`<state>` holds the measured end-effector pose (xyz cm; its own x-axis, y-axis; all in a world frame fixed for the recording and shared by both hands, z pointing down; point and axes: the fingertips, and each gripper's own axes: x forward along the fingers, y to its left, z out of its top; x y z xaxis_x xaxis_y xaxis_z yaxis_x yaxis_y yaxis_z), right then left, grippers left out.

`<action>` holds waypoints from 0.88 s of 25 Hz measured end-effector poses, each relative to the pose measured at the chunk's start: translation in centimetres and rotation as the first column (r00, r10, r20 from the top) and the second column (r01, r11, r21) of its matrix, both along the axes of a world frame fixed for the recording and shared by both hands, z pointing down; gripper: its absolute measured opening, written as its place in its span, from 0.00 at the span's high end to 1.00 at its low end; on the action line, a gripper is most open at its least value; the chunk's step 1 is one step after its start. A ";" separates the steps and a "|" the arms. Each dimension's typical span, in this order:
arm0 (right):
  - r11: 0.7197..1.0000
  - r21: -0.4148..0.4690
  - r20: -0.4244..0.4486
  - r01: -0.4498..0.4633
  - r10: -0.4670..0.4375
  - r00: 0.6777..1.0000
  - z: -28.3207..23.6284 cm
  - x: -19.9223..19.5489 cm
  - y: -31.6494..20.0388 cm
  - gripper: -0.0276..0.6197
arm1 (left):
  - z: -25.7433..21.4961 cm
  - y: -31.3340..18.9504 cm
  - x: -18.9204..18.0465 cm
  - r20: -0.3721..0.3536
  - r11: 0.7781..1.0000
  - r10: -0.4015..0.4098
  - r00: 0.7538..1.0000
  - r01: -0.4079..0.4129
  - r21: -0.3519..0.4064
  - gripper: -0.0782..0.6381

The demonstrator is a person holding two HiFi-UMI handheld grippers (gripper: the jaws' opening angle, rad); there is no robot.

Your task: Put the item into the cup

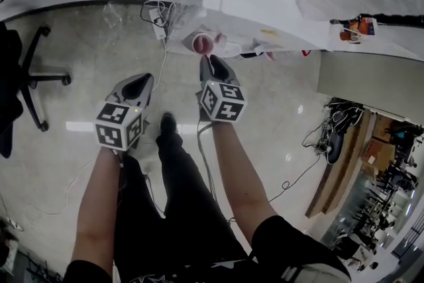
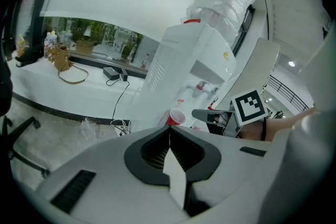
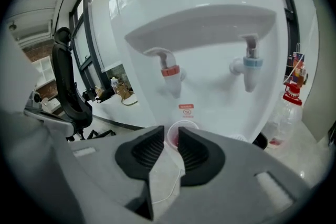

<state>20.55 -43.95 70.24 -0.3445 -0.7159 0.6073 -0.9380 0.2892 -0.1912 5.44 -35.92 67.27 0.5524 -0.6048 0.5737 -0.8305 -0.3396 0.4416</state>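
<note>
Two grippers are held out in front of the person, above the floor. The right gripper (image 3: 172,139) is clamped on a thin, crumpled white sheet (image 3: 165,176), which keeps its jaws slightly apart. It points straight at the red cup (image 3: 178,134), so the sheet lines up with the open mouth. The cup sits just beyond the jaw tips, under the taps of the water dispenser (image 3: 210,34). The left gripper (image 2: 169,134) hangs beside it with its jaws together, apparently idle. I cannot tell whether the pale wedge between them is a separate thing. The next move is probably a short reach forward and a release.
</note>
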 end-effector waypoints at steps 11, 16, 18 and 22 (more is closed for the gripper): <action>0.989 0.023 0.044 -0.143 0.142 0.989 -6.8 -2.0 6.7 0.83 | -6.1 3.8 -3.4 -0.005 0.989 0.141 0.990 -0.141 0.049 0.88; 0.975 0.035 0.050 -0.218 0.216 0.975 -10.1 -3.1 10.9 0.85 | -8.6 7.5 -5.2 -0.019 0.974 0.220 0.975 -0.219 0.051 0.88; 0.969 0.037 0.067 -0.243 0.241 0.968 -11.4 -3.8 12.8 0.85 | -9.5 8.9 -6.0 -0.016 0.968 0.245 0.969 -0.244 0.060 0.88; 0.962 0.030 0.114 -0.272 0.267 0.957 -13.6 -5.6 16.9 0.93 | -11.7 10.6 -7.9 -0.009 0.953 0.287 0.958 -0.284 0.101 0.88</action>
<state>14.95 -27.09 56.60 -0.1964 -0.8167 0.5427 -0.9568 0.0387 -0.2880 -2.44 -25.28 55.52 0.7228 -0.4723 0.5045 -0.6823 -0.6036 0.4124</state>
